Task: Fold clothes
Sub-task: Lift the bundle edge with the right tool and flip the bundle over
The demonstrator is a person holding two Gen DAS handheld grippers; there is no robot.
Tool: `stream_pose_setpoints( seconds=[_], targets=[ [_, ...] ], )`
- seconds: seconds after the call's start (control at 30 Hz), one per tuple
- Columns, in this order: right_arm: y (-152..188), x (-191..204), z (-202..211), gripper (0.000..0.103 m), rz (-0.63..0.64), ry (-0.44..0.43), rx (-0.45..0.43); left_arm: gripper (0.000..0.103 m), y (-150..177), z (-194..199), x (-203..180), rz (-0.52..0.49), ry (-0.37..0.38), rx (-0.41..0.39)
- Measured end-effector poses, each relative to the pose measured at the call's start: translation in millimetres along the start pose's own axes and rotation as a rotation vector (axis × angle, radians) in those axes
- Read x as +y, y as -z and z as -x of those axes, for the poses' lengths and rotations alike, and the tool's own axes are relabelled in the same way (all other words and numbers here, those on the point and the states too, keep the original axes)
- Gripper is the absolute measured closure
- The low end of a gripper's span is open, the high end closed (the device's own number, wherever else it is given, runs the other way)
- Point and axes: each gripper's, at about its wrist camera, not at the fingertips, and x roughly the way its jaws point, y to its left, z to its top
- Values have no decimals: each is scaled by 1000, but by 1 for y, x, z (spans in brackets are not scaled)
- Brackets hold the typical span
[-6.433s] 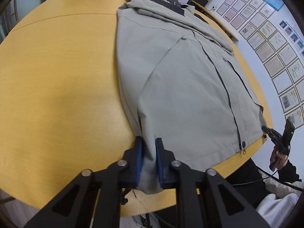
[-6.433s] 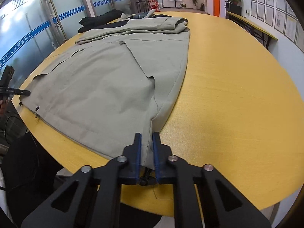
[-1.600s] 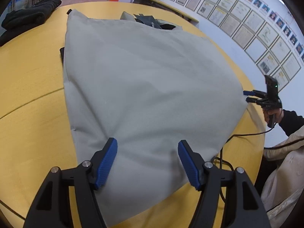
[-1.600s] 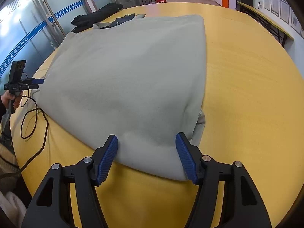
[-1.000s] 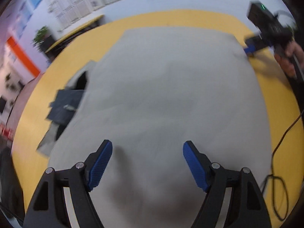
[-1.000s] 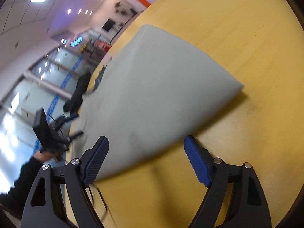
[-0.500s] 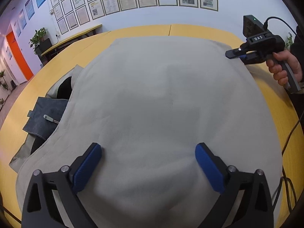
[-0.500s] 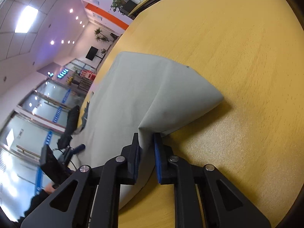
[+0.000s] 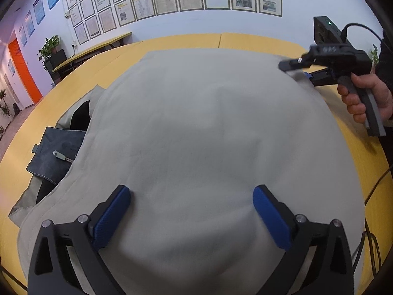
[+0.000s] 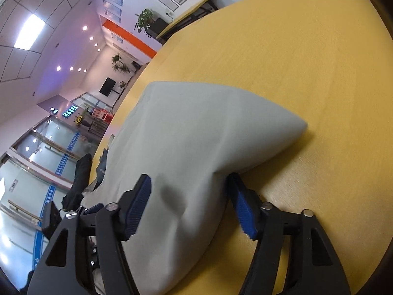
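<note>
A light grey-green jacket [image 9: 208,132] lies folded over on the round yellow table [image 9: 258,41]. My left gripper [image 9: 191,209] is open, its blue pads wide apart just above the near part of the jacket. The right gripper [image 9: 298,70] shows at the jacket's far right corner in the left wrist view. In the right wrist view my right gripper [image 10: 189,196] is open, jaws apart on either side of a raised fold of the jacket [image 10: 196,132]. The fabric bulges between the fingers, touching them.
A dark blue-grey garment [image 9: 57,151] lies on the table beside the jacket's left edge. Black clothes [image 10: 78,177] lie at the far table edge. A cable [image 9: 373,221] runs off the right rim. Bare yellow table [image 10: 319,61] extends to the right.
My right gripper was shut on the jacket's corner half a second ago and has opened, letting the fold go. My left gripper stays open and has edged closer over the jacket.
</note>
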Motion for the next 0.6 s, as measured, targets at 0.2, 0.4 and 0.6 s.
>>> stream_pose_setpoints(
  seconds=[0.2,0.4,0.6],
  targets=[
    [-10,10,-1,95,48,-26,40,0,0,-1,0,8,-5,0],
    [-26,68,54,100,367,-164,-108,0,-16,-10,-12,2,-7,-4],
    [-5,127,54,100,596,-201,-151,1,-37,-20,-29,-21,-23,2]
  ],
)
